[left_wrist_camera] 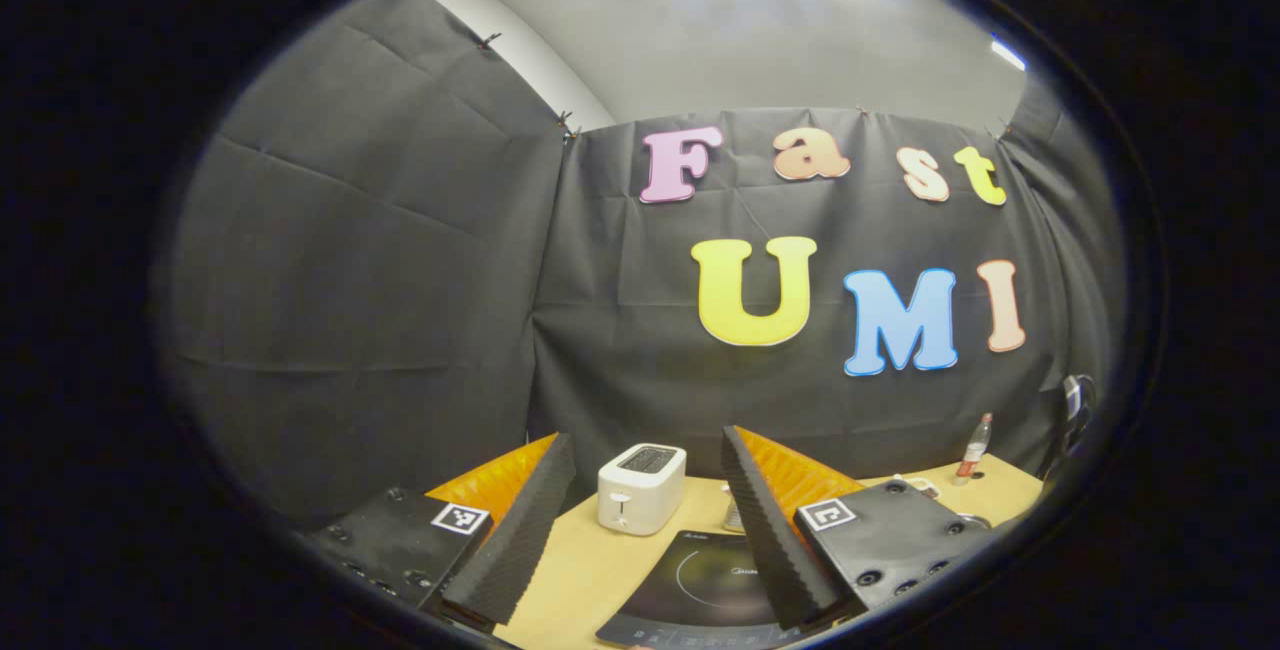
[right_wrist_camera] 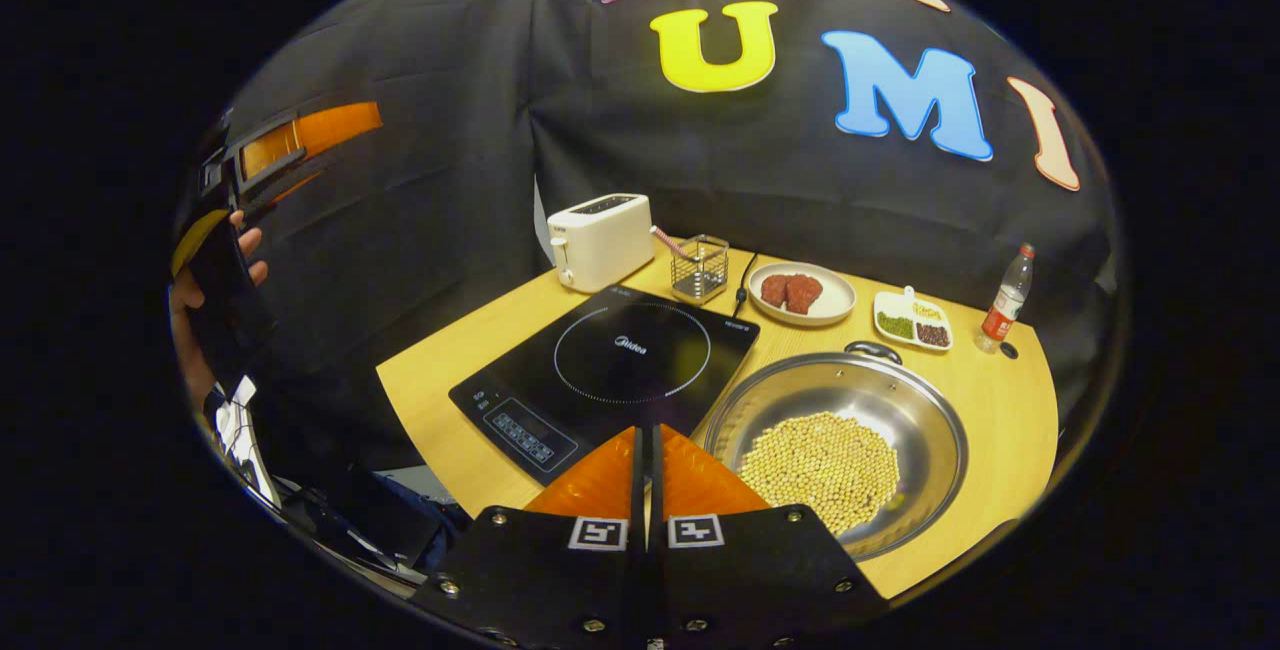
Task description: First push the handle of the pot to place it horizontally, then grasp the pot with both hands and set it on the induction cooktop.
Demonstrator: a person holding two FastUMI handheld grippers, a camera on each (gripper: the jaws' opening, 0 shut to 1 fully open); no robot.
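Observation:
A steel pot (right_wrist_camera: 800, 390) holding pale beans sits on the wooden table (right_wrist_camera: 1000, 400), just right of the black induction cooktop (right_wrist_camera: 610, 370). A loop handle (right_wrist_camera: 873, 350) shows on the pot's far rim. My right gripper (right_wrist_camera: 648, 432) is shut with nothing in it, hovering over the table's near edge between cooktop and pot, touching neither. My left gripper (left_wrist_camera: 645, 440) is open and empty, raised above the left end of the table, with the cooktop (left_wrist_camera: 700, 580) below it. In the right gripper view the left gripper (right_wrist_camera: 290, 140) is up high at the far left, held by a hand (right_wrist_camera: 215, 265).
A white toaster (right_wrist_camera: 600, 240) stands behind the cooktop, with a wire basket (right_wrist_camera: 698, 268) beside it. A plate of red meat (right_wrist_camera: 800, 292), a small divided dish (right_wrist_camera: 912, 320) and a bottle (right_wrist_camera: 1008, 300) line the back right of the table.

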